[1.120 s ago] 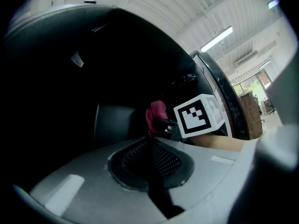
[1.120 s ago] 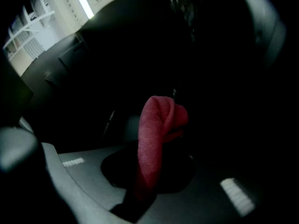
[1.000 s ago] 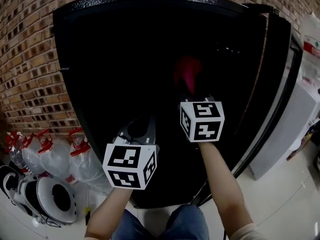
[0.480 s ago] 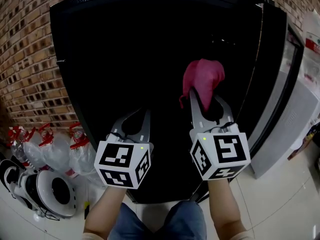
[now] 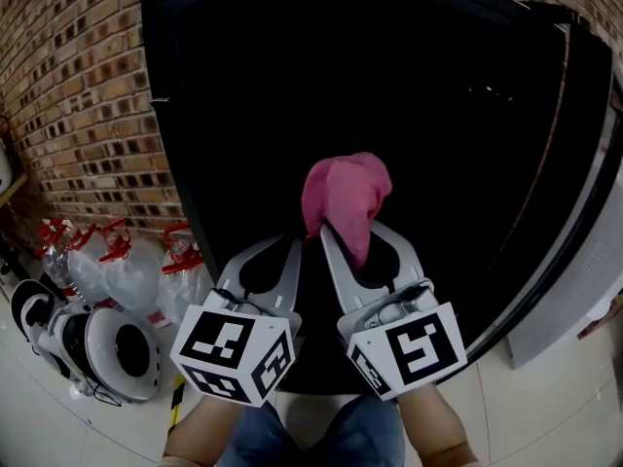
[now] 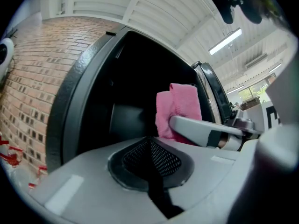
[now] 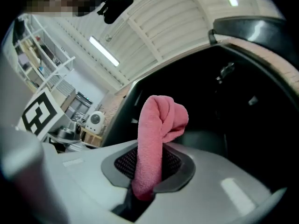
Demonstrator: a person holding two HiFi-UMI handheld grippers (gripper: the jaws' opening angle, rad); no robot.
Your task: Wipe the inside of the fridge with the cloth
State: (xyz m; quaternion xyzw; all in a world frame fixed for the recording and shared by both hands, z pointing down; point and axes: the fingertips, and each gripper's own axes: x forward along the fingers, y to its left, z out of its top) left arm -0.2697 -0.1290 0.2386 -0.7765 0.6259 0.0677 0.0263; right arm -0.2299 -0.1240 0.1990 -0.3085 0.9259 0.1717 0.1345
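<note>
Centre of frame, head view: pink cloth (image 5: 346,193) clamped upright in right gripper (image 5: 357,230), held before the open black fridge (image 5: 164,105). Left gripper (image 5: 282,246): fingers together, empty. Interior too dark to judge; wiping seemingly all left to do.

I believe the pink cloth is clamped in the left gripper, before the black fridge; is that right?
Not quite: the right gripper clamps the pink cloth, before the black fridge, as the right gripper view shows; the left gripper holds nothing.
</note>
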